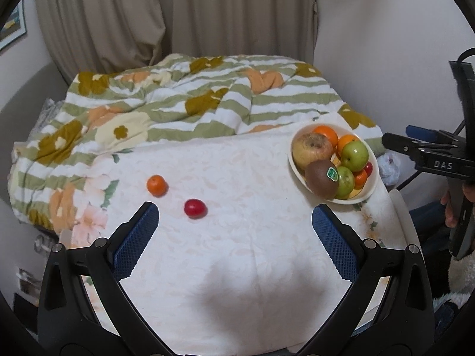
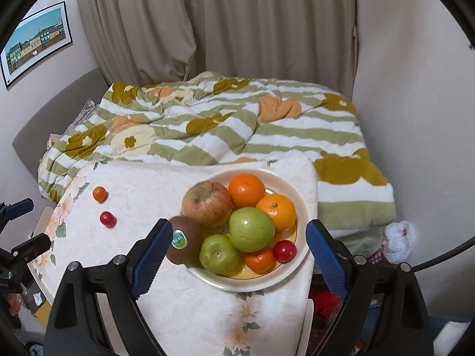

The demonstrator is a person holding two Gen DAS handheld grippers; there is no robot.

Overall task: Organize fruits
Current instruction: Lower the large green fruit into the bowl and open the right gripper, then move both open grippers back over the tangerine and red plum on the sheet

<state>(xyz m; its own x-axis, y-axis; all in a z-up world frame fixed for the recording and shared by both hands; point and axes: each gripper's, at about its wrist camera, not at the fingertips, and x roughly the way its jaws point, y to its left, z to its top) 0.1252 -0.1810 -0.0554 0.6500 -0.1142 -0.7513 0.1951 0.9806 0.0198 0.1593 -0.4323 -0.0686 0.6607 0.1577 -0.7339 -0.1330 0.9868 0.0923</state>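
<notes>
Right claw (image 2: 239, 252) hovers tilted down above the cream bowl (image 2: 302, 207), its blue ridged pads spread wide and released, gripping nothing. Left claw (image 1: 234, 237) likewise gapes empty over the worktop (image 1: 237, 267) — draped in pale floral cloth. Round, glossy fruit fills the bowl, a fuzzy stickered kiwi (image 2: 185, 244) at its rim; a small orange (image 1: 156, 185) and a red fruit (image 1: 195, 207) lie loose on the cloth.

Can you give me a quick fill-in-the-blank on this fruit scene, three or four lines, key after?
1. The fruit with the green sticker on the bowl's near edge is a ____.
2. Loose on the tablecloth beside the small red fruit lies a small ____.
3. The bowl holds ____ green apples.
4. The right gripper's jaws hold ____.

Missing words: kiwi; orange; two; nothing
</notes>
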